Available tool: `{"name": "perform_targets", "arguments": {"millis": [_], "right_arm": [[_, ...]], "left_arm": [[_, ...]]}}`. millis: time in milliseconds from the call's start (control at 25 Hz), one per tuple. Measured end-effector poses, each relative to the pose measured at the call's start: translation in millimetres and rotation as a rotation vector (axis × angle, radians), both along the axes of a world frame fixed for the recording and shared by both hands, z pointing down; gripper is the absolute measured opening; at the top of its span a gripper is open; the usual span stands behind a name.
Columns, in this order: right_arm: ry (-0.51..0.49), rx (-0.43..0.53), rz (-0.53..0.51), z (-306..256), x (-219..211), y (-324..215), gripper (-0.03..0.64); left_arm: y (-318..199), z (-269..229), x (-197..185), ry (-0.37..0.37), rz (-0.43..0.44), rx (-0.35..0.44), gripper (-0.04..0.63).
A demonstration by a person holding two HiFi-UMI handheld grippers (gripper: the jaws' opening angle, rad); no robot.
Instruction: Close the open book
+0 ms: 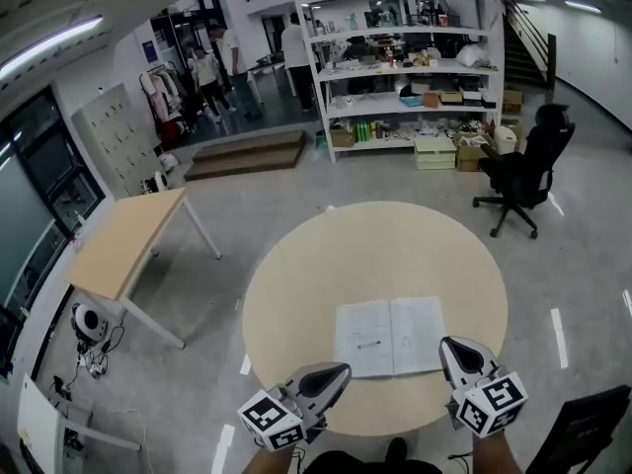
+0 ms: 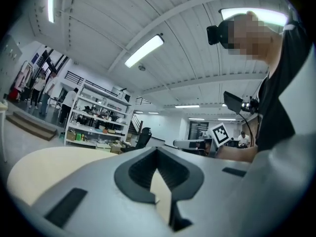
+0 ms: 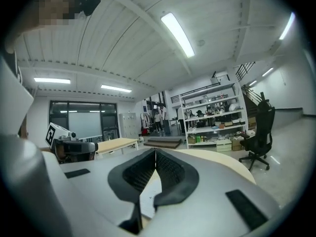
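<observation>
My left gripper (image 1: pixel 339 370) is clenched shut on nothing at the round table's (image 1: pixel 296 284) near edge, the open book (image 1: pixel 390 336) lies flat just ahead, and my right gripper (image 1: pixel 447 344) is clamped empty too.

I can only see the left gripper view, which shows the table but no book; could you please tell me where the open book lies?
Observer: The open book lies flat on the round table, just ahead and to the right of the left gripper.
Operator: Thank you. Is anything on its pages?
Observer: Yes, a small dark pen-like thing rests on the left page.
Operator: And where is the other gripper?
Observer: The right gripper is shut and empty, with its tip by the book's right edge; I cannot tell whether it touches.
</observation>
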State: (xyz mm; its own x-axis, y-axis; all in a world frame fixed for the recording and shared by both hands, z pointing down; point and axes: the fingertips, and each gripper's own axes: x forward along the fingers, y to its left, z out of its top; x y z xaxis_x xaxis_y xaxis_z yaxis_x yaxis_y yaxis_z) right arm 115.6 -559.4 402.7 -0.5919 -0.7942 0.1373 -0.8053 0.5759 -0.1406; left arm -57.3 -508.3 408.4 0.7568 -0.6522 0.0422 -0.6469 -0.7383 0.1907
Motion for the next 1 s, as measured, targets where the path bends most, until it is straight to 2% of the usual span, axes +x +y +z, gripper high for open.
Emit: {"name": "perform_targets", "arguments": {"millis": [160,360,440,520,760,1000], "right_arm": [[-0.003,0.016,0.041,-9,2,-38,-0.002],[-0.102,-0.017,0.089,-13,-7,-60,-0.002],[-0.089,-0.002,0.099,-19,-8,-67,0.000],[-0.123,-0.017,0.128,-18,-8,-76,0.000],[-0.217,-0.189,0.189,43,-9,-93,0.083],[-0.319,-0.461,0.267,147,10,-95,0.111]], "left_arm": [[-31,1,2,0.001,0.043,-0.005,-0.002],[-53,2,-12,-0.016,0.128,-0.005,-0.002],[-61,2,-18,0.000,0.133,0.000,-0.002],[-75,8,-26,-0.004,0.126,-0.001,-0.002],[-99,34,-48,0.017,0.081,-0.074,-0.002],[-103,72,-43,-0.015,0.124,-0.170,-0.002]]}}
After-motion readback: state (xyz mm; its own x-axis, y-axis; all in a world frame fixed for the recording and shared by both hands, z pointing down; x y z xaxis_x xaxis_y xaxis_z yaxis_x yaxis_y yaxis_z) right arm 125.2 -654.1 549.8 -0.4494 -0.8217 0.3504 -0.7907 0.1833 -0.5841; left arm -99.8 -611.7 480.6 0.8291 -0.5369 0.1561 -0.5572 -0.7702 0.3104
